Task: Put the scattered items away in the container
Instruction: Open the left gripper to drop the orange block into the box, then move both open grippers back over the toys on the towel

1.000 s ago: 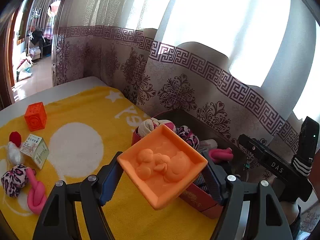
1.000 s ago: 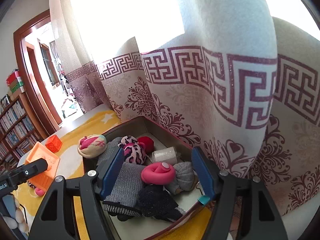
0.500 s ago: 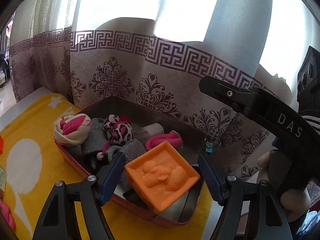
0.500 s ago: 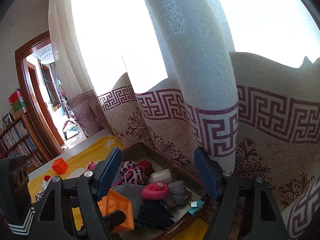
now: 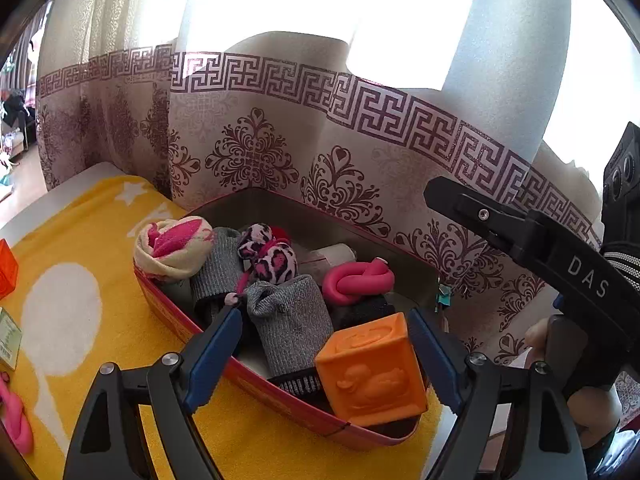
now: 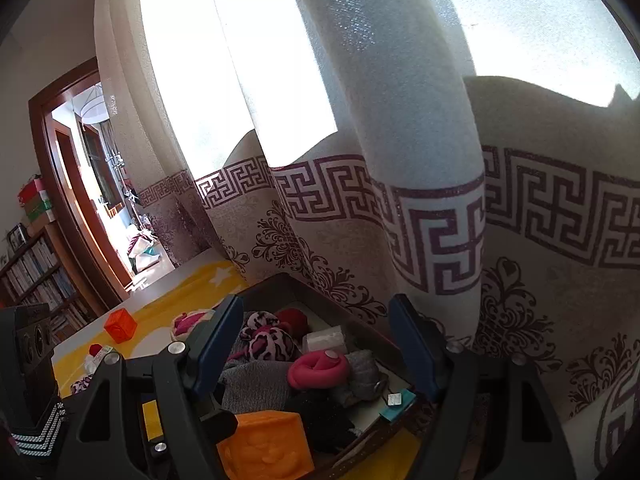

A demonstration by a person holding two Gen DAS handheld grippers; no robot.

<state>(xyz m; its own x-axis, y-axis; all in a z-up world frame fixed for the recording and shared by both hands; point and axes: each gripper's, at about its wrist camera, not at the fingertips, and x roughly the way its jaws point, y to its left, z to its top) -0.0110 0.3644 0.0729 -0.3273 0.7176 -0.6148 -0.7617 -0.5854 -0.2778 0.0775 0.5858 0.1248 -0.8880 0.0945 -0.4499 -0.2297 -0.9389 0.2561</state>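
Note:
A red box [image 5: 256, 380] with a metal lining sits on the yellow blanket against the curtain. It holds grey socks [image 5: 288, 320], a leopard-print sock [image 5: 268, 256], a pink knotted toy [image 5: 358, 280] and a rolled pink-and-cream sock [image 5: 172, 246]. An orange duck cube [image 5: 372, 368] rests in the box's near right corner. My left gripper [image 5: 322, 320] straddles that cube with its jaws opening. The left pad stands well clear of the cube; the right pad is close beside it. My right gripper [image 6: 316, 308] hovers open and empty over the box [image 6: 280, 280], with the cube [image 6: 266, 446] low in its view.
On the blanket to the left lie a red-orange cube [image 5: 7, 268], a small carton [image 5: 8, 340] and a pink knot [image 5: 16, 420]. The patterned curtain [image 5: 360, 140] hangs right behind the box. The right gripper's black arm [image 5: 520, 236] and a hand [image 5: 540, 332] are at the right.
My left gripper carried the orange cube from over the blanket to the box and lowered it. Its jaws have widened and the cube now sits in the box's near corner.

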